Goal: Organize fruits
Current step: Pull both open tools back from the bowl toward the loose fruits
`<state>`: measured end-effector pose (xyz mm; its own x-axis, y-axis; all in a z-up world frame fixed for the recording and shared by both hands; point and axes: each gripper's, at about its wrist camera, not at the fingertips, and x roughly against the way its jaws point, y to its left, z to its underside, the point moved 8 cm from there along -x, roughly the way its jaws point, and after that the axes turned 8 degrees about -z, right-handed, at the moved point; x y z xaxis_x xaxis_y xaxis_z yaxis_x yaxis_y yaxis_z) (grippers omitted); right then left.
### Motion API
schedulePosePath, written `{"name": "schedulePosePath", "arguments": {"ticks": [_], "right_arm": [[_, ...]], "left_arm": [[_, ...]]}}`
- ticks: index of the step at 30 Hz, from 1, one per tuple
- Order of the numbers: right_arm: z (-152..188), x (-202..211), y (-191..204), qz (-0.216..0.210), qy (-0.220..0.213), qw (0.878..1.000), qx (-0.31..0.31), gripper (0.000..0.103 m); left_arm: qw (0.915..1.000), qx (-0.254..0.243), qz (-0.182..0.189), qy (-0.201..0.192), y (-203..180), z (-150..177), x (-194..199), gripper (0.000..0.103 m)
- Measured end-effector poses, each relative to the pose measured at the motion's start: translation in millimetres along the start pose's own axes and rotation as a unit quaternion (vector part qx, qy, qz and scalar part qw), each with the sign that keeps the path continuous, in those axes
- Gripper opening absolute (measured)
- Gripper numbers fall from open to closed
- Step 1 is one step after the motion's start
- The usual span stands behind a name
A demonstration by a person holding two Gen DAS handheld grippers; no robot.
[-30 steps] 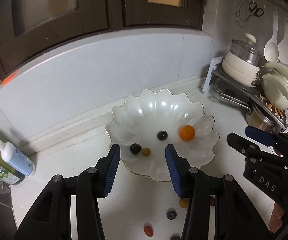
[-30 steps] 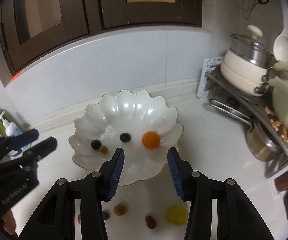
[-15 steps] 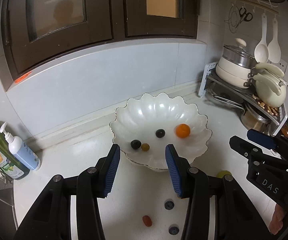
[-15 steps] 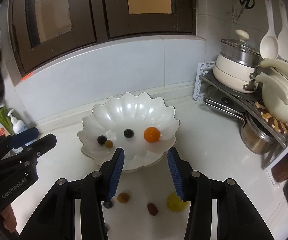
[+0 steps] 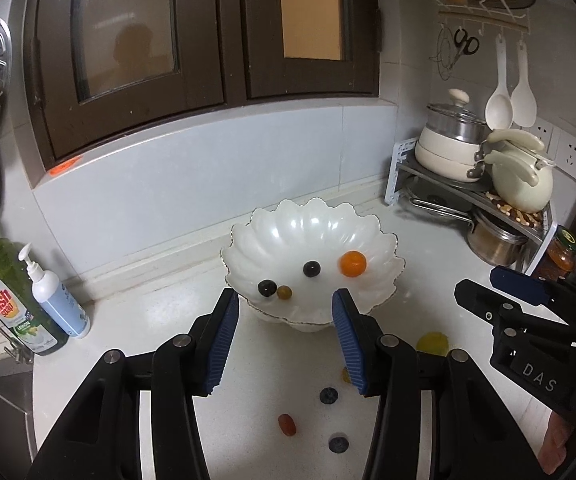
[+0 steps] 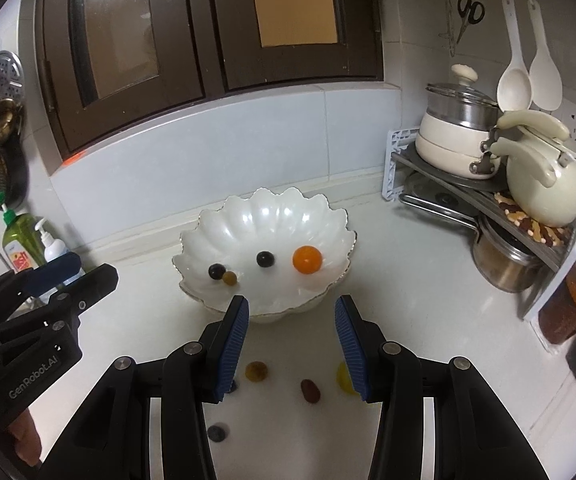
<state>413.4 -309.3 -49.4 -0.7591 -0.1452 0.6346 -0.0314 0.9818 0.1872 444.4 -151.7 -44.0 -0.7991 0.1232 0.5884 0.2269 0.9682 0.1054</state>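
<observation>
My left gripper (image 5: 284, 312) hangs over the white countertop (image 5: 136, 320) with its blue ribbed pads parted and nothing between them. My right gripper (image 6: 291, 318) is the same: pads apart, empty, pointing down at the counter.

Just beyond both sets of fingertips sits a white scalloped bowl with a thin gold rim (image 5: 308, 224). Inside it lie a round orange fruit (image 5: 352, 263), two dark round berries (image 5: 311, 268) and a small amber-coloured fruit (image 5: 284, 292) touching one of the berries.

On the counter in front of the bowl, under and between my fingers, loose fruit is scattered: a yellow round fruit (image 5: 432, 343), a reddish-brown oval fruit (image 6: 310, 391), a brownish-gold fruit (image 6: 256, 371) and a dusty blue berry (image 6: 216, 433).

Far left stand a green dish soap bottle (image 5: 12, 300) and a white pump bottle (image 5: 54, 296), side by side. Far right, a corner rack (image 6: 488, 196) holds cream pots and a cream kettle (image 6: 544, 188).
</observation>
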Motion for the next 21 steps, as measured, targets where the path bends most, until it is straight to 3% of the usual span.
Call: {"name": "schedulePosePath", "arguments": {"ticks": [10, 21], "right_arm": [[14.9, 16.6, 11.0, 0.0, -0.018, 1.0, 0.011, 0.046], [41.9, 20.3, 9.8, -0.002, -0.014, 1.0, 0.025, 0.046]], "left_arm": [[0.9997, 0.007, 0.019, 0.013, -5.1, 19.2, 10.6, 0.048], [0.9998, 0.018, -0.006, 0.0, -6.0, 48.0, 22.6, 0.048]]}}
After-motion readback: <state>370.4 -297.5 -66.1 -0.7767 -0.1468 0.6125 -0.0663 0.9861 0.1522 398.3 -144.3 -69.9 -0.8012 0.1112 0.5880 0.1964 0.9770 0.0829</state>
